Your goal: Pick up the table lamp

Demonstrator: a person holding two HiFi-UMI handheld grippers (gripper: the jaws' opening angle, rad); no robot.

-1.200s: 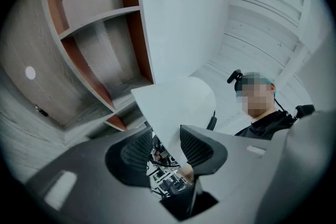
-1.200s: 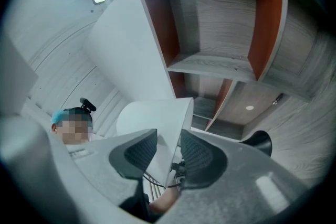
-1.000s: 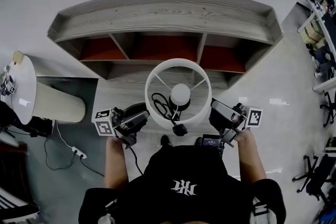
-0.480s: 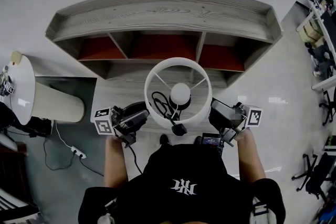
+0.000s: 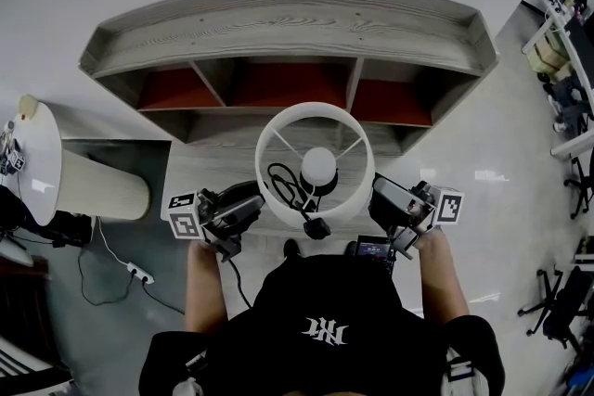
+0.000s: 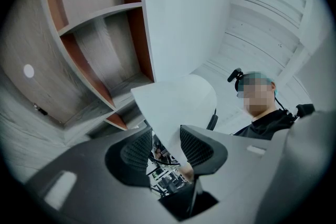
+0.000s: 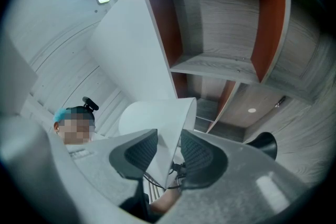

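Observation:
The table lamp's round white shade is seen from above, just in front of me, with its bulb in the middle and a black cord and plug draped at the near rim. My left gripper is at the shade's left edge and my right gripper at its right edge. In the left gripper view the thin shade wall runs slantwise between the pads of the left gripper. In the right gripper view the shade wall sits the same way in the right gripper. The lamp's base is hidden.
A grey wooden shelf unit with red-brown back panels stands right behind the lamp. A cream shade and a white round top are at the left. A power strip lies on the floor. Office chairs stand at the right.

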